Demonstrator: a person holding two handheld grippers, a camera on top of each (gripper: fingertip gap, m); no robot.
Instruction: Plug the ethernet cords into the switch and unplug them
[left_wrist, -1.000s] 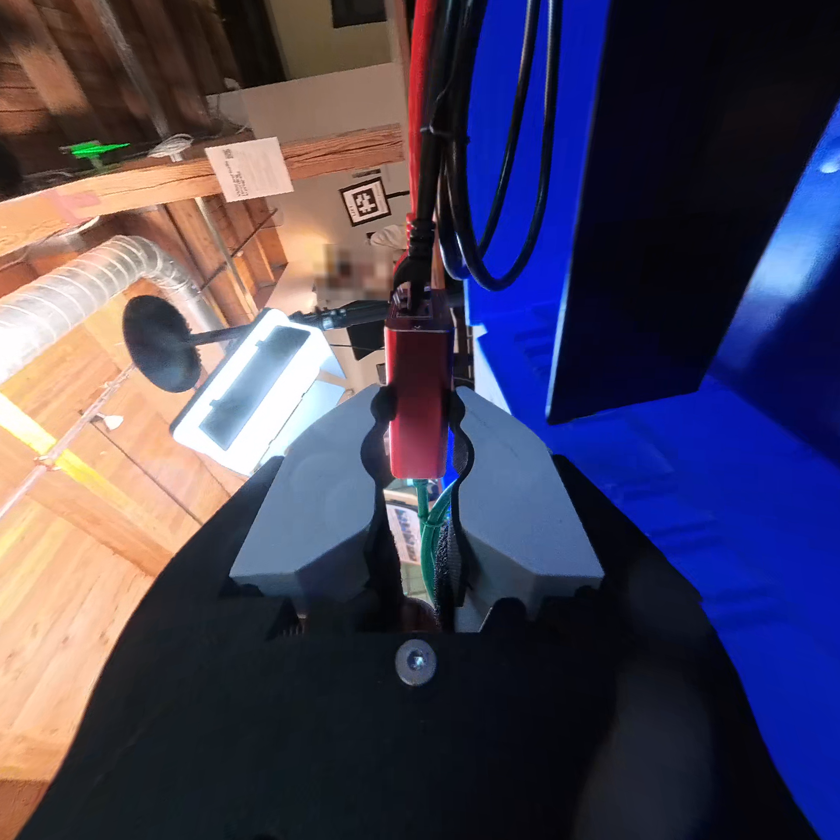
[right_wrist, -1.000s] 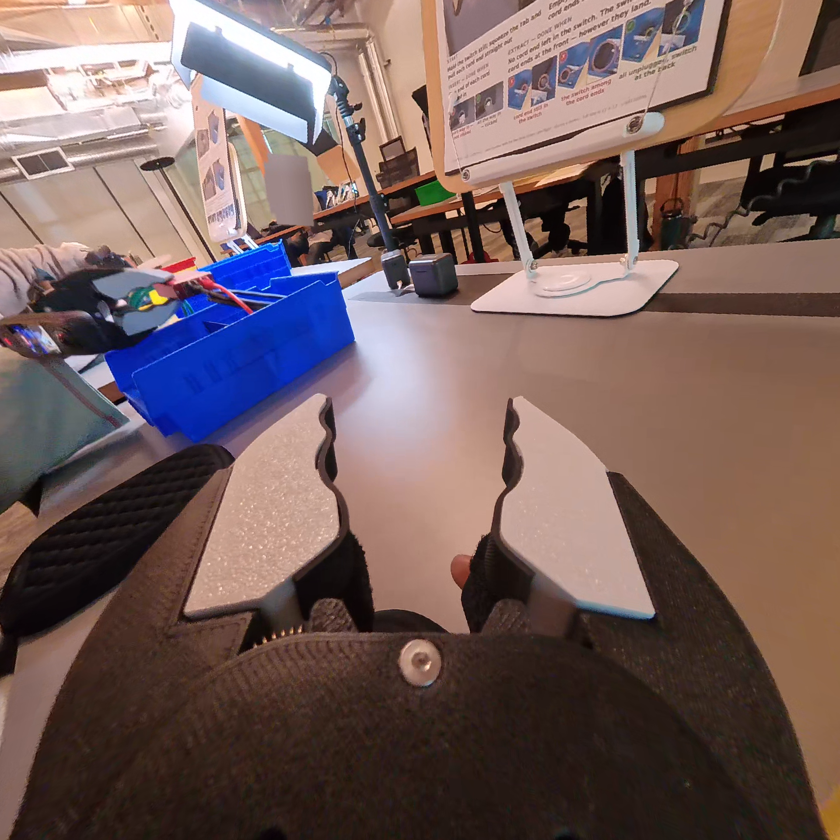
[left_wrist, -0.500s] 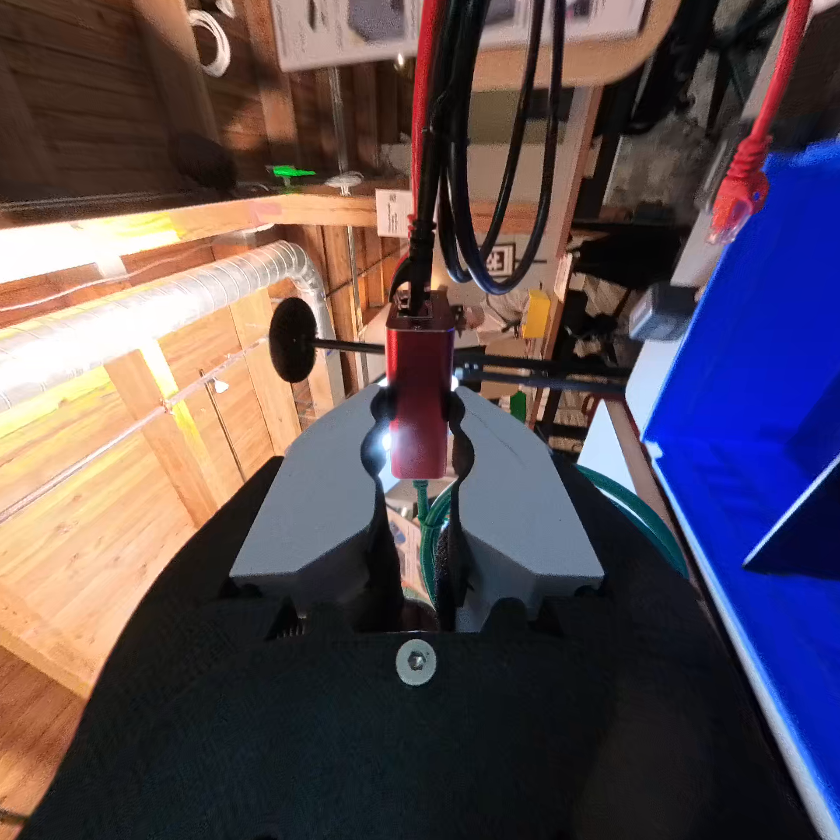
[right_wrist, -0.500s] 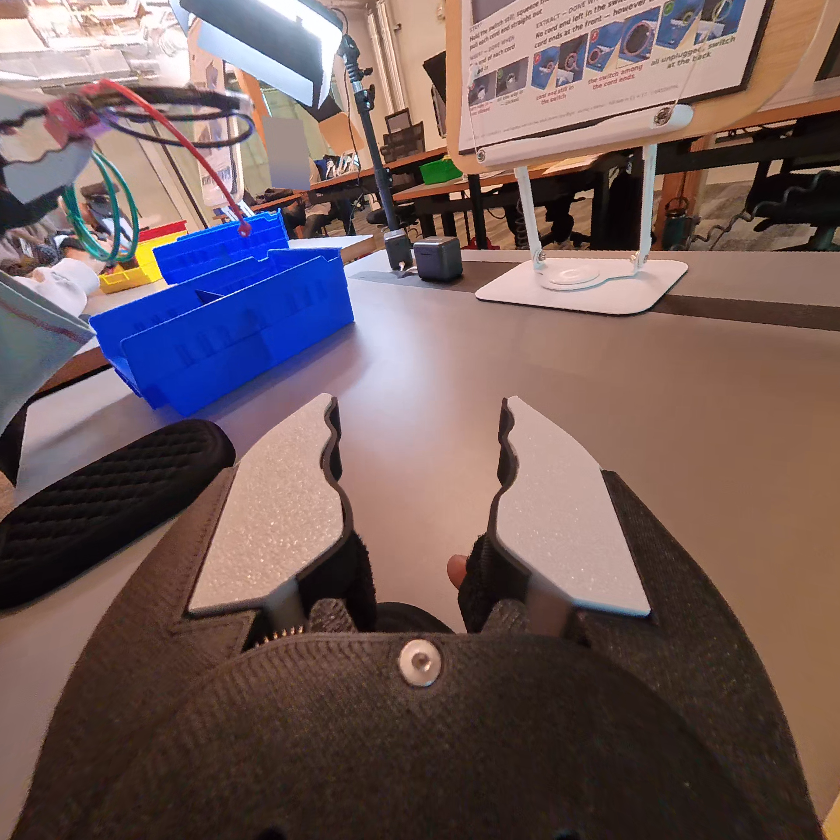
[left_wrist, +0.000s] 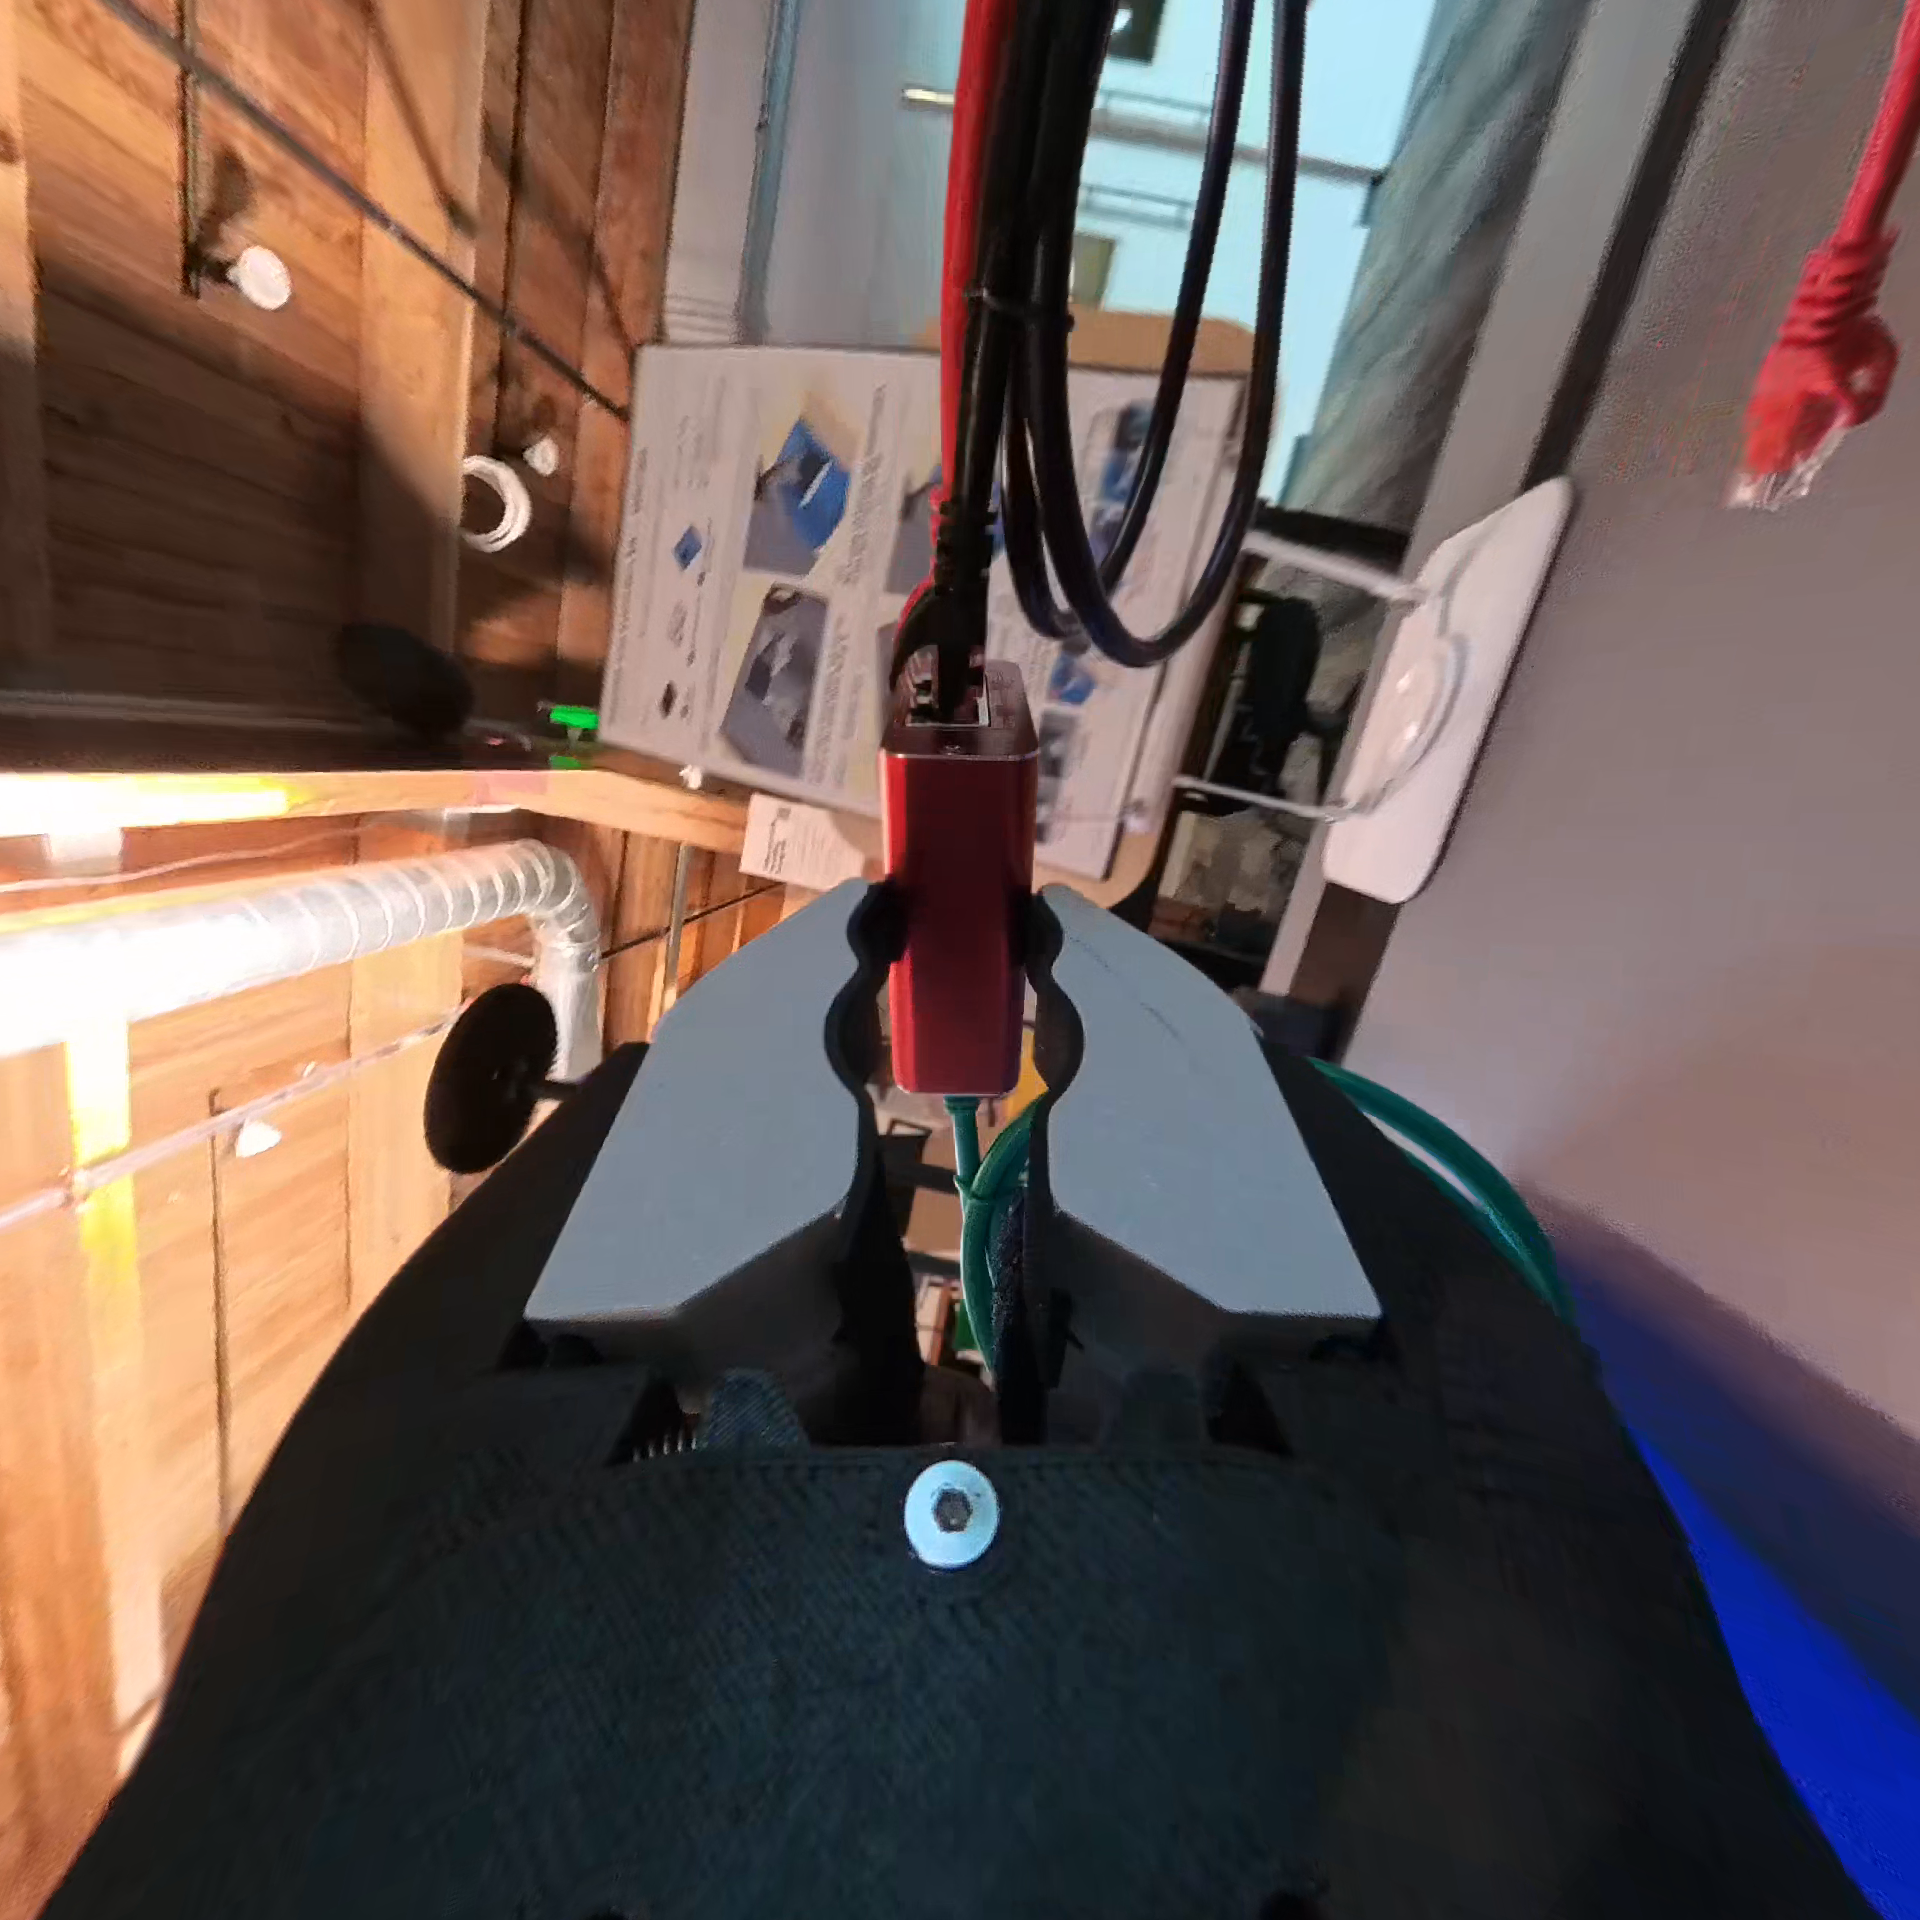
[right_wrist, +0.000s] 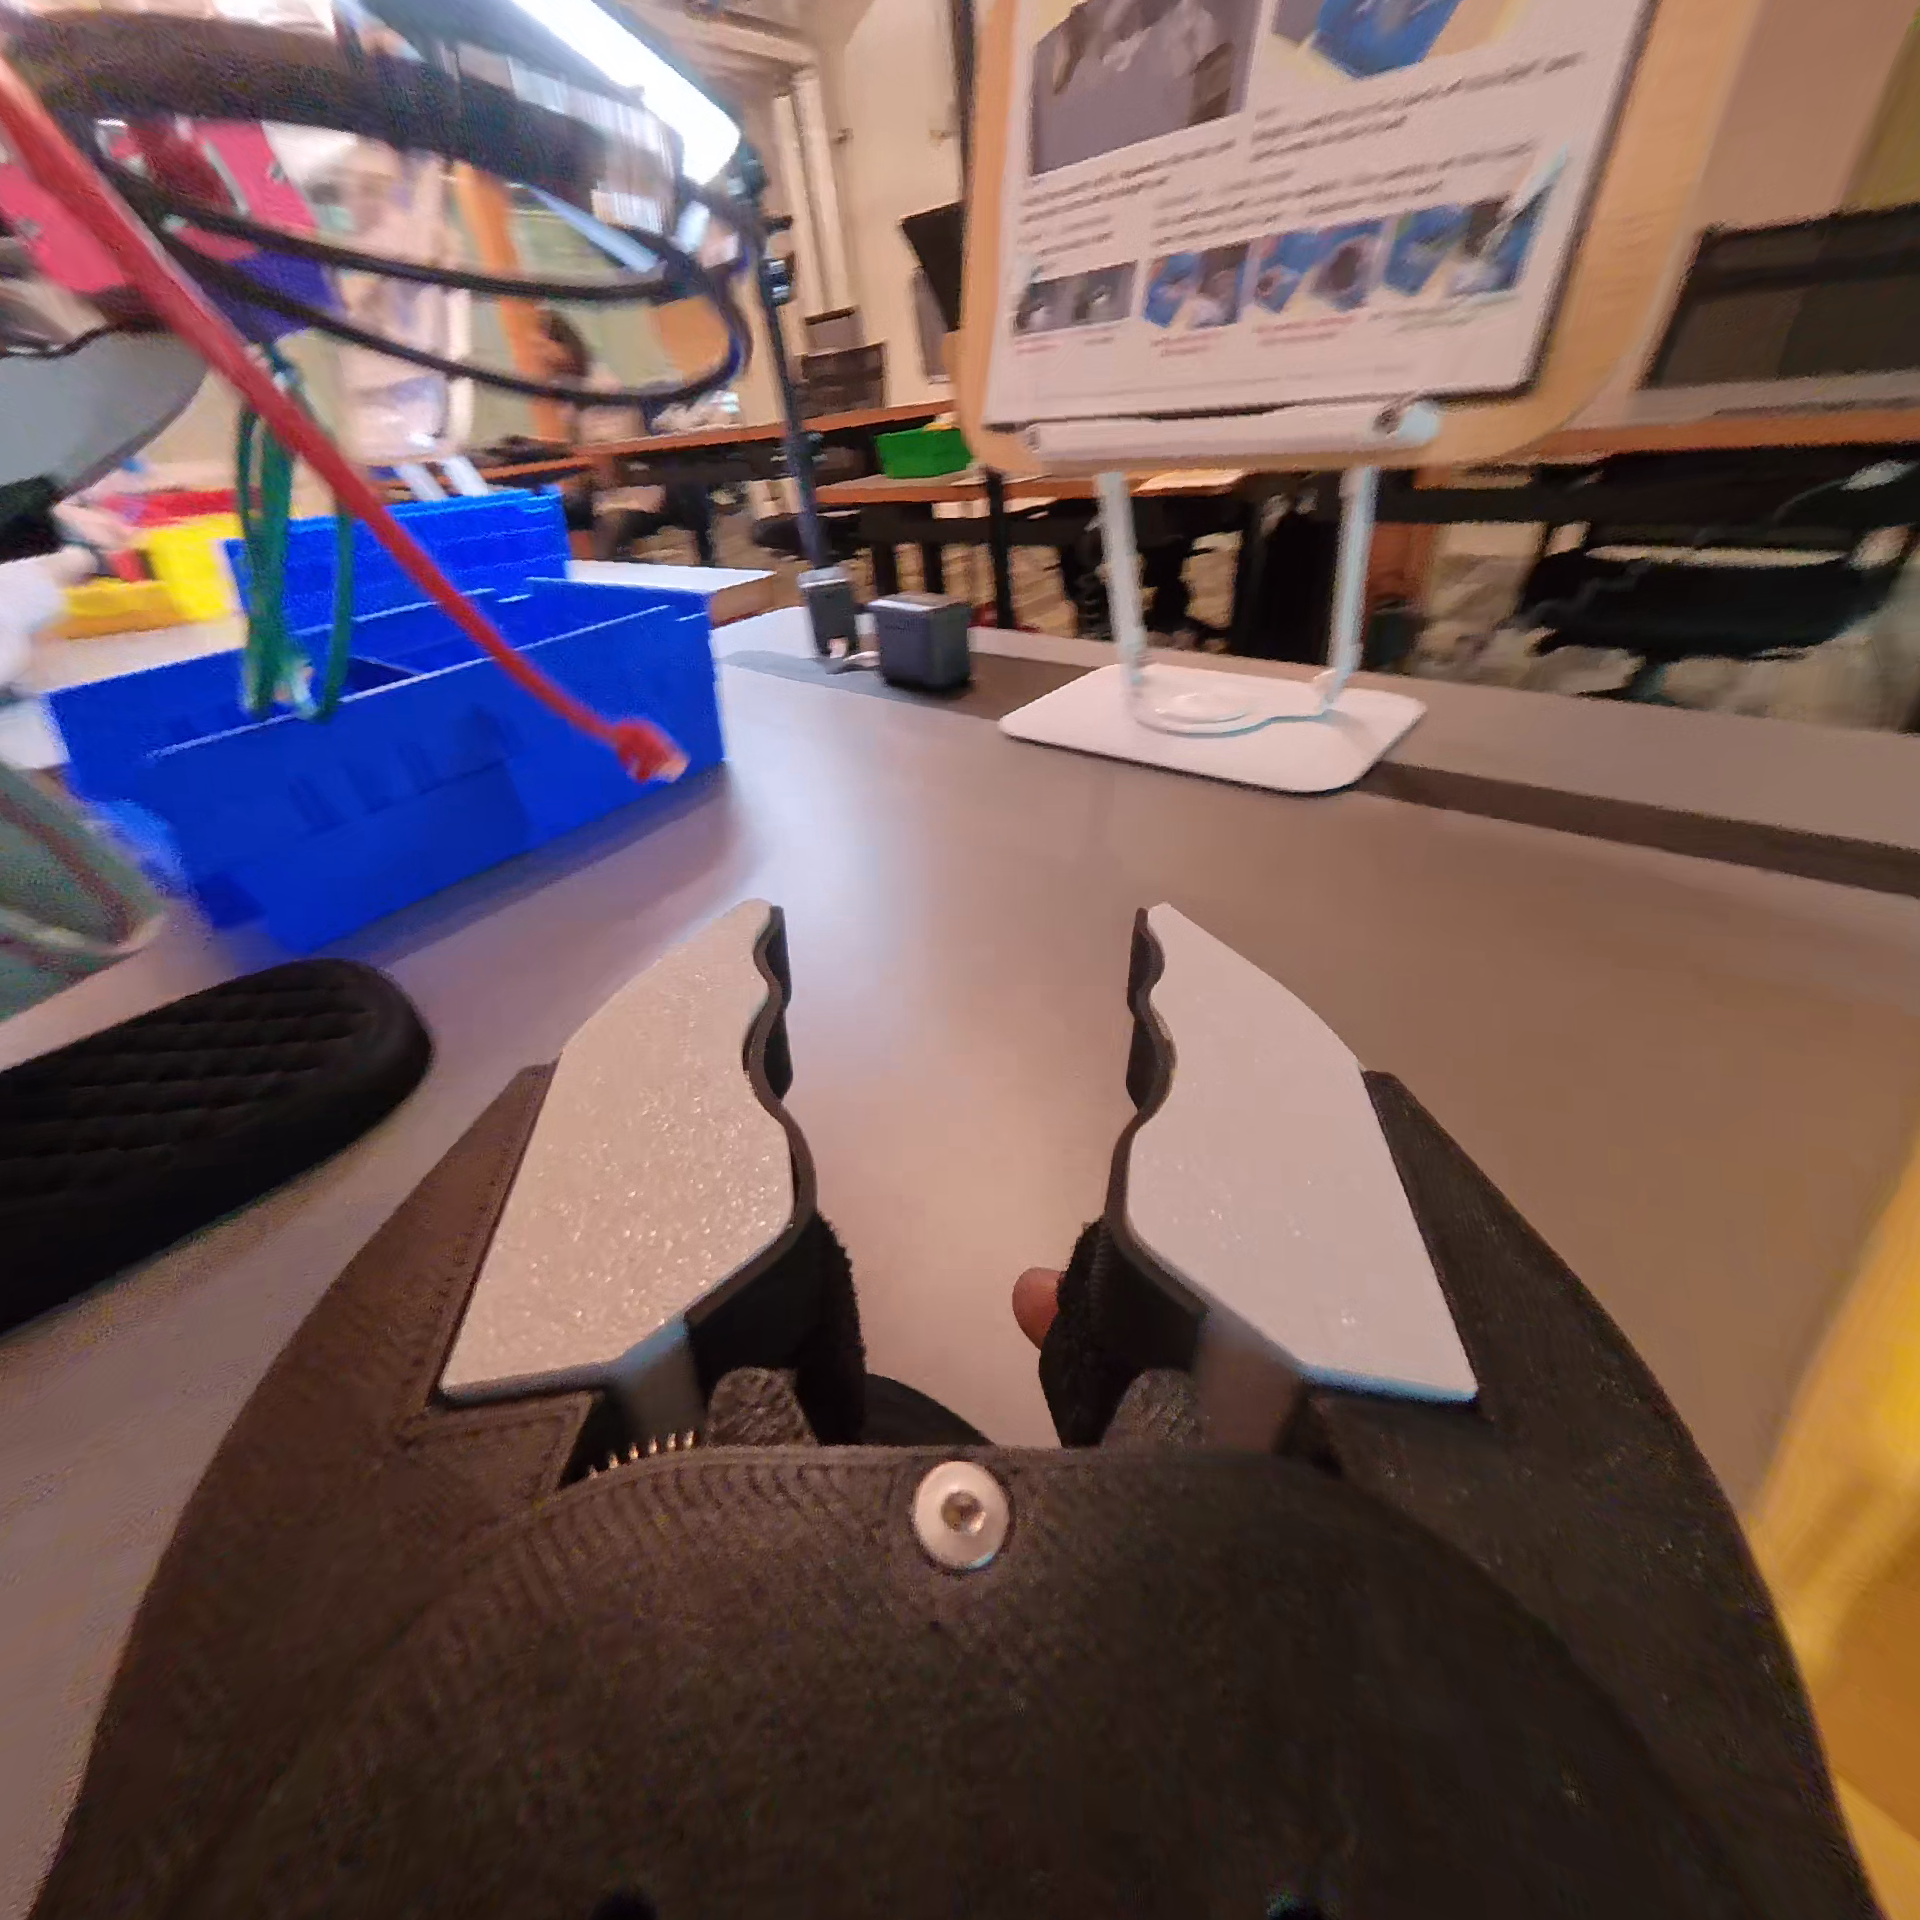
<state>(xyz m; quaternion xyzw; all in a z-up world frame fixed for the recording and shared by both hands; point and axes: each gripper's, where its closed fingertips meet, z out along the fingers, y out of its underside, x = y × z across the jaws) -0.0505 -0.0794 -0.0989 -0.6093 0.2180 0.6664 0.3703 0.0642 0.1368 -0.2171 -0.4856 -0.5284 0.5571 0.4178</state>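
Note:
My left gripper (left_wrist: 958, 925) is shut on a small red switch (left_wrist: 958, 894), both pads pressed on its sides, and holds it in the air. A black cord (left_wrist: 977, 436) is plugged into its far end, with black loops beside it. A red cord (left_wrist: 961, 156) runs along it; its loose red plug (left_wrist: 1818, 384) dangles at the right. A green cord (left_wrist: 977, 1164) leaves the near end. My right gripper (right_wrist: 958, 935) is open and empty just above the grey table (right_wrist: 1351, 987). In the right wrist view the red plug (right_wrist: 646, 750) hangs over the blue bin (right_wrist: 416, 790), with green loops (right_wrist: 265, 582) beside it.
A white stand base (right_wrist: 1216, 727) carrying an instruction board (right_wrist: 1268, 197) stands at the back of the table. A small grey cube (right_wrist: 923, 642) and a light pole foot sit behind the bin. A black padded rest (right_wrist: 177, 1101) lies at the left.
My left gripper has lifted the switch with its cords out of the blue bin and swung it toward the table's middle. My right gripper's jaws have narrowed a little.

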